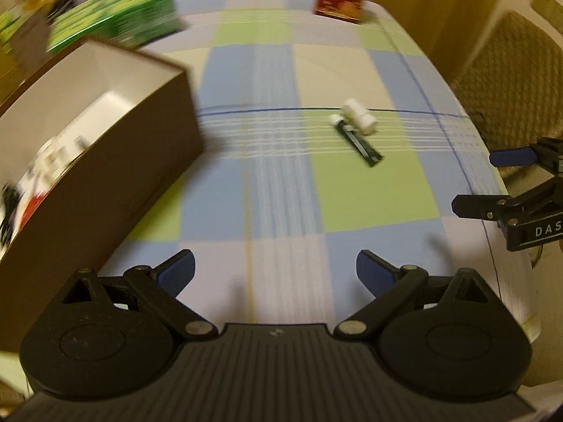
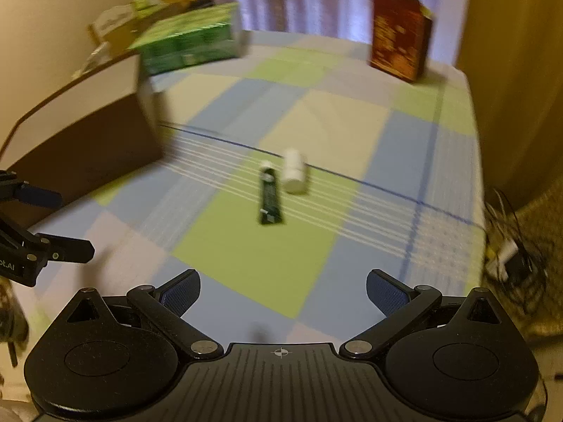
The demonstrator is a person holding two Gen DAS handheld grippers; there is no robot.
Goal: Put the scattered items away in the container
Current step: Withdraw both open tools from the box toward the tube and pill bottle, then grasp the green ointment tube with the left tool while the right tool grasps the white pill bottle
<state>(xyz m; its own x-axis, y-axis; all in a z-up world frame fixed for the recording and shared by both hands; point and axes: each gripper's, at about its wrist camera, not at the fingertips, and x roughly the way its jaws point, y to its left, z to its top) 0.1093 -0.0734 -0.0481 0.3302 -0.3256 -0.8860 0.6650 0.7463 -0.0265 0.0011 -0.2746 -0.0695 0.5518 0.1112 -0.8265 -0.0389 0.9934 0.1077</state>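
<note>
Pale curtains and a tan wall behind; in front, a tabletop (image 2: 246,256) under a checked cloth of blue, green and cream. Left of the cloth's middle, a brown box (image 1: 116,147) with white inner walls, open at the top, already holding a blurred jumble. Well to the right of that box, still out on the cloth: a dark green tube (image 2: 270,195) lying flat, and a white bottle (image 2: 295,170) on its side, touching or just beside the tube's capped end. Probably light, both; the bottle hard, smooth and apt to roll, so best pinched across its middle; the tube softer, best taken across its flat body. Left tool (image 1: 274,274) released, fingers spread wide, nothing between them, low near the box's corner. Right tool (image 2: 283,293) likewise spread and empty, aimed at the pair. Bare cloth all around the two items, ample room to approach; the tabletop's right edge farther off. Behind the box, a green carton (image 2: 190,40) and a red carton (image 2: 399,31), clear of any path.
</note>
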